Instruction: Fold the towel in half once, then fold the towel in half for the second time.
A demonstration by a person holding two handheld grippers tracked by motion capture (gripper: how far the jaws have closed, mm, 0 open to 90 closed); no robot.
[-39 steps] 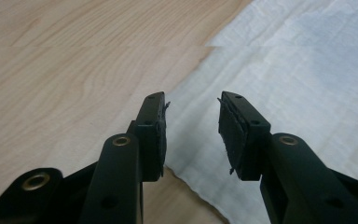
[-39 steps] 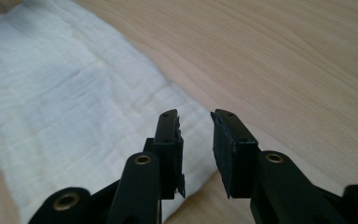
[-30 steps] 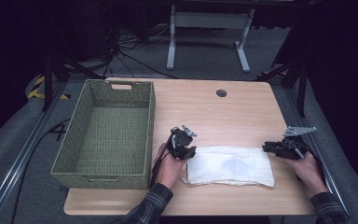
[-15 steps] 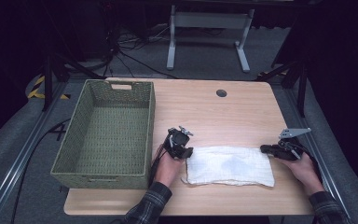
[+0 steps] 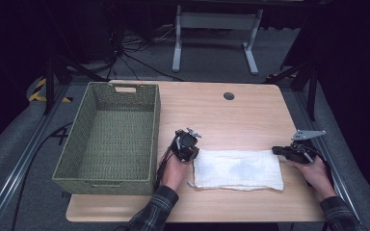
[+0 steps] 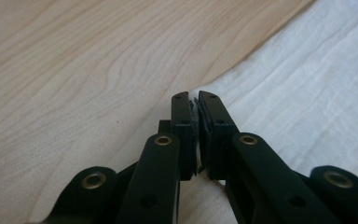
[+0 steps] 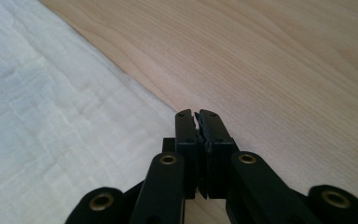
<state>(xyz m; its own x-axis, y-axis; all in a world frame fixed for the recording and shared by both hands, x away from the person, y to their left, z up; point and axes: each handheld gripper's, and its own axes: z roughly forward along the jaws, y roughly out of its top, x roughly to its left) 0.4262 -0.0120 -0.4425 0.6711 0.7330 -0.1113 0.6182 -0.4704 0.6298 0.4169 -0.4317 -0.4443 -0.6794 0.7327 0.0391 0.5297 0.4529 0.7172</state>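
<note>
Grippers (image 5: 192,153) (image 5: 277,151) pinch white cloth (image 5: 238,169) corners.

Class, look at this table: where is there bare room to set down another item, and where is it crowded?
Bare wood lies behind the white cloth, up to the far edge with its small dark hole, right of the basket. The basket's floor is free too. A thin strip runs along the near edge. It is crowded at the cloth's ends, where each hand-held gripper sits.

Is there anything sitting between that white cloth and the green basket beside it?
Nothing loose lies there. The left gripper and its hand are at the white cloth's near corner, between it and the wicker basket; otherwise just bare table.
</note>
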